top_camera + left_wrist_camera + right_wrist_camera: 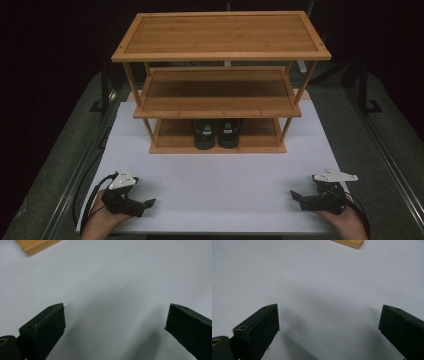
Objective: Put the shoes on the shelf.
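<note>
On white board: left gripper, right gripper, jaws apart, nothing between.

Smooth wooden rack stands on matt white board.

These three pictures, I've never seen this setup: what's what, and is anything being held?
The wide picture comes from a camera above the table. A person's hands enter at the bottom, each with a hand-held gripper: the left hand-held gripper and the right hand-held gripper. The other two pictures come from cameras riding on each one, looking along its black jaws at the white table surface. Both stand open, holding nothing. A three-tier wooden shelf rack stands on the table; two dark shoes sit on its bottom tier.
</note>
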Tool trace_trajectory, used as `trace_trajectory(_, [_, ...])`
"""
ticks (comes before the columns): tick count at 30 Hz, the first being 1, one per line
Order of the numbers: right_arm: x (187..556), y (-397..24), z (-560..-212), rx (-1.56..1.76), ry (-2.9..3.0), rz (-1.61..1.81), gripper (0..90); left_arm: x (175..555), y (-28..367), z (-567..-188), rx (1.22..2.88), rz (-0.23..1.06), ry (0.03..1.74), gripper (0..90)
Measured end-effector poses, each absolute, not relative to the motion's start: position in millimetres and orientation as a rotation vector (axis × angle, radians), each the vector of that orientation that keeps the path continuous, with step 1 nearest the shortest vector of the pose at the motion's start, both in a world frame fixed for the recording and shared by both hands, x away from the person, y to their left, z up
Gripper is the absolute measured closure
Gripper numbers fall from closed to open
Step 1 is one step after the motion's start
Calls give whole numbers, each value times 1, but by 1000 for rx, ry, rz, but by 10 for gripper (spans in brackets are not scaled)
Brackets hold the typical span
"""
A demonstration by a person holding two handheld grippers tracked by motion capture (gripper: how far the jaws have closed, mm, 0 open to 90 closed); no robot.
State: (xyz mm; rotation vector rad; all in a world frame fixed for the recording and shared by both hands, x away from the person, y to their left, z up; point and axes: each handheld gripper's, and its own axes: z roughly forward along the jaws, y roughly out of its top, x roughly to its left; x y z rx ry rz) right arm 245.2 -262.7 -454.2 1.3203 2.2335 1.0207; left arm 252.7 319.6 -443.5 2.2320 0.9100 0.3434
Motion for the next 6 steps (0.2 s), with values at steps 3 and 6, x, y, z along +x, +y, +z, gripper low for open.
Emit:
trace_trajectory(3, [246,-262,-456,1321,2237,998,26,253,322,-446,2235,342,913,20])
trace_trajectory(6, [246,-262,-456,1316,2238,992,26,253,323,-447,2231,347,912,20])
